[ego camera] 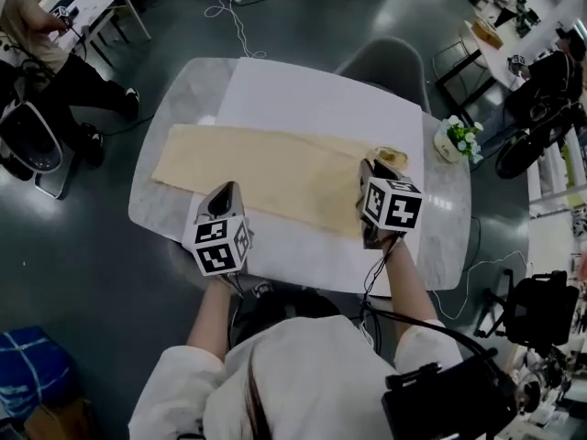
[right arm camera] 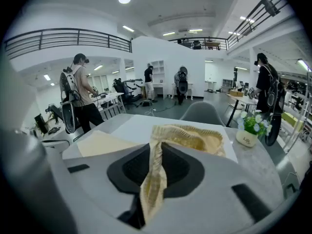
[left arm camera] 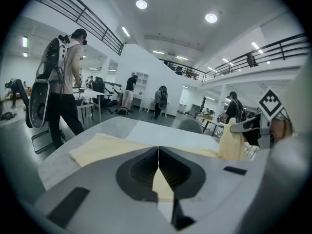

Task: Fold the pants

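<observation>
The pants [ego camera: 266, 168] lie spread on the desk [ego camera: 183, 85], long axis left to right. Their near edge is pinched by fingers closed on cloth: left gripper [ego camera: 225, 193] mid-length, right gripper [ego camera: 368, 170] at the waistband end. The far edge lies ahead of both.

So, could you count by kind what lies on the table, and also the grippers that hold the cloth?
pants: 1
white mat: 1
flower pot: 1
grippers: 2, the left gripper and the right gripper, each shut on the pants
Total: 5
</observation>
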`<state>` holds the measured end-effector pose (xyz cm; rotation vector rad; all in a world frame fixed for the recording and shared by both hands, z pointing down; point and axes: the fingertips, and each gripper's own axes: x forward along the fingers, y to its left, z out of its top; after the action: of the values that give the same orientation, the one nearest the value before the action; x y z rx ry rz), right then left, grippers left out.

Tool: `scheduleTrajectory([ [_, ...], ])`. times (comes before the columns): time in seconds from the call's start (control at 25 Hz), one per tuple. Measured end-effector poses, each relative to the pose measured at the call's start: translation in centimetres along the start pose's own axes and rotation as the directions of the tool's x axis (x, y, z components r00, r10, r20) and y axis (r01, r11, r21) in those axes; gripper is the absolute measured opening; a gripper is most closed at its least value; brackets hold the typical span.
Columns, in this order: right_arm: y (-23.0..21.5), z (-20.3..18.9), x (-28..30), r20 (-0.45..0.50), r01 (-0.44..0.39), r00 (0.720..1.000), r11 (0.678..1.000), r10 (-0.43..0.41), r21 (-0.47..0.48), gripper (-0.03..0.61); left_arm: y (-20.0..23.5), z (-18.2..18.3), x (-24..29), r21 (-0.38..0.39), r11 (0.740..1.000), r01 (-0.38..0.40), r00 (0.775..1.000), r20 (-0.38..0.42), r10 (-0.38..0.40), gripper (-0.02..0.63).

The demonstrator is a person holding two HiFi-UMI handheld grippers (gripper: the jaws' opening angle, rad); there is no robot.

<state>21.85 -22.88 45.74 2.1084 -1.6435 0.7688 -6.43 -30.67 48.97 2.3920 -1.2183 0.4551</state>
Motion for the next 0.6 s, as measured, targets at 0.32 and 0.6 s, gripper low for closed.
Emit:
scheduleTrajectory([
  [0.32, 11.0, 3.9, 3.9, 0.003, -0.154, 0.988, 0.984, 0.155, -0.092, 0.049, 9.0, 1.2, -3.9, -0.044, 0.991, -0.128, 0.991, 0.02, 0.129, 0.009],
  [0.6, 18.3, 4.6, 7.0, -0.044, -0.236, 0.972, 0.951, 0.232, -0.2, 0.049, 14.4, 1.2, -5.8, -0.078, 0.976, -0.205, 0.978, 0.023, 0.208, 0.009],
])
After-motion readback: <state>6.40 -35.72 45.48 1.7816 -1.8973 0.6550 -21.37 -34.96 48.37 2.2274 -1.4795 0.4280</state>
